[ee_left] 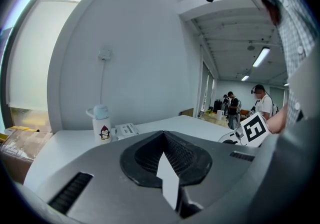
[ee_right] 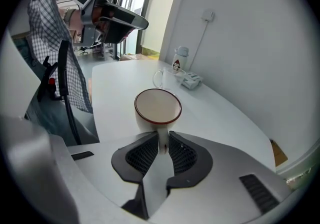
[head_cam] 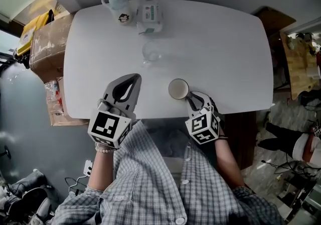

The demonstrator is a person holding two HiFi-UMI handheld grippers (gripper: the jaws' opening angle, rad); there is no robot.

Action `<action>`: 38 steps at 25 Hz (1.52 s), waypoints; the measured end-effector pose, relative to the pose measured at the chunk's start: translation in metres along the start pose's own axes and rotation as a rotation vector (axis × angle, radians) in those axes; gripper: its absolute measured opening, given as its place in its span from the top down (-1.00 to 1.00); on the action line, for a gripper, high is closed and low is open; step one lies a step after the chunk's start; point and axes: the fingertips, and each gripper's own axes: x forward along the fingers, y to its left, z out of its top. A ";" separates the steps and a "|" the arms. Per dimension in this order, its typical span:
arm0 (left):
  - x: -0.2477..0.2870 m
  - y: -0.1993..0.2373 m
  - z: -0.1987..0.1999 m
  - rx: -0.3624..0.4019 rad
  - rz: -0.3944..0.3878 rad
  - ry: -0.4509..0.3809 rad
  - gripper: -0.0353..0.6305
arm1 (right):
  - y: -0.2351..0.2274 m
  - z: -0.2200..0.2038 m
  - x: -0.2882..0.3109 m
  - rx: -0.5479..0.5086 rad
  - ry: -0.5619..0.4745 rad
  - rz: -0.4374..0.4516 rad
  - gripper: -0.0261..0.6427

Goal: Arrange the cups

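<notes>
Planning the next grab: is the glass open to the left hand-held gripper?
Probably yes: only bare table lies between the left hand-held gripper and the glass; its jaws are shut.

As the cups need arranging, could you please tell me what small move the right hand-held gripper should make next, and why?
Probably ease the mug forward towards the clear glass. The right hand-held gripper has its jaws closed on the mug's handle. The mug sits near the near edge of the table, and the glass stands further in, apart from it.
</notes>
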 end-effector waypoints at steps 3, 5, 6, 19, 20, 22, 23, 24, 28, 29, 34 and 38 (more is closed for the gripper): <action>0.003 0.004 -0.001 0.001 -0.001 0.001 0.87 | -0.001 0.001 0.001 -0.001 0.007 -0.018 0.71; 0.006 0.006 -0.002 0.000 -0.004 0.005 0.87 | -0.003 0.002 0.003 0.012 0.010 -0.052 0.72; 0.007 0.008 -0.004 -0.001 -0.004 0.009 0.87 | -0.004 0.003 0.004 0.023 0.011 -0.074 0.72; 0.044 0.029 -0.053 -0.003 -0.017 0.139 0.86 | -0.043 0.024 0.032 0.208 0.005 -0.200 0.73; 0.047 0.031 -0.056 -0.001 -0.018 0.149 0.86 | -0.046 0.026 0.035 0.218 0.004 -0.203 0.73; 0.051 0.035 -0.060 0.007 -0.019 0.162 0.86 | -0.052 0.030 0.040 0.244 0.000 -0.208 0.73; 0.052 0.038 -0.062 0.014 -0.018 0.167 0.86 | -0.054 0.032 0.043 0.260 -0.003 -0.211 0.73; 0.052 0.040 -0.064 0.019 -0.017 0.173 0.86 | -0.057 0.035 0.045 0.277 -0.006 -0.213 0.73; 0.054 0.048 -0.076 0.037 -0.018 0.212 0.86 | -0.066 0.042 0.052 0.320 -0.018 -0.223 0.72; 0.055 0.049 -0.079 0.048 -0.015 0.227 0.86 | -0.068 0.043 0.053 0.323 -0.020 -0.225 0.72; 0.059 0.050 -0.091 0.066 -0.009 0.270 0.86 | -0.075 0.047 0.058 0.342 -0.023 -0.216 0.72; 0.063 0.049 -0.102 0.048 0.018 0.291 0.86 | -0.078 0.048 0.061 0.349 -0.028 -0.213 0.72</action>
